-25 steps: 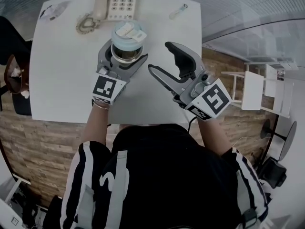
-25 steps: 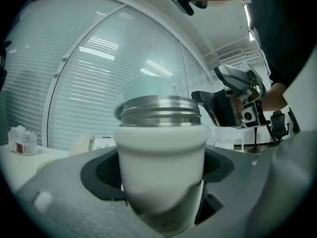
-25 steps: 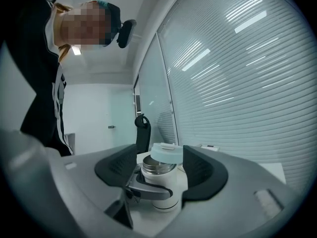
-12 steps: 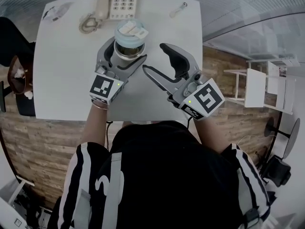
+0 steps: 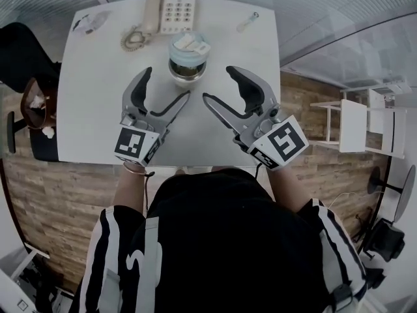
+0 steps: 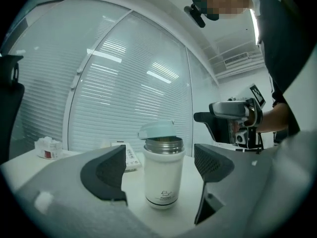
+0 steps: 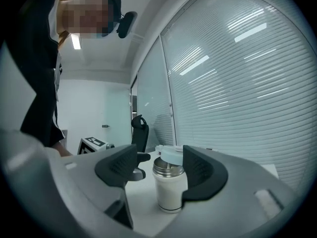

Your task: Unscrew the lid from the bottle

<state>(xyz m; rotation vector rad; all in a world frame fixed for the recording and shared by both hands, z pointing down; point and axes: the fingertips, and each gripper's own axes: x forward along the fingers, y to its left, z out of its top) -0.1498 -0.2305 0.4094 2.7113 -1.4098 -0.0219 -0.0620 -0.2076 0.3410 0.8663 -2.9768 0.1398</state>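
Observation:
A white bottle [image 5: 187, 62] with a steel neck stands on the white table [image 5: 98, 96], ahead of both grippers. Its pale blue lid [image 5: 189, 46] rests askew on top of the neck. In the left gripper view the bottle [image 6: 163, 177] stands a little beyond the jaws, with the lid [image 6: 157, 131] tilted. My left gripper [image 5: 165, 85] is open, near the bottle's left side and clear of it. My right gripper [image 5: 219, 84] is open too, empty, to the right of the bottle. The right gripper view shows the bottle [image 7: 170, 192] and lid [image 7: 172, 155] past the jaw tips.
A white desk telephone [image 5: 176, 8] with its coiled cord [image 5: 133, 40] lies at the table's far edge. A small clear tube [image 5: 247, 22] lies far right, a flat packet [image 5: 90, 22] far left. A dark chair [image 5: 25, 70] stands left of the table, a white stool [image 5: 350, 124] right.
My left gripper, whose jaws were round the bottle, has let go and drawn back toward the person. The bottle stays standing with the lid on top. The right gripper has hardly moved.

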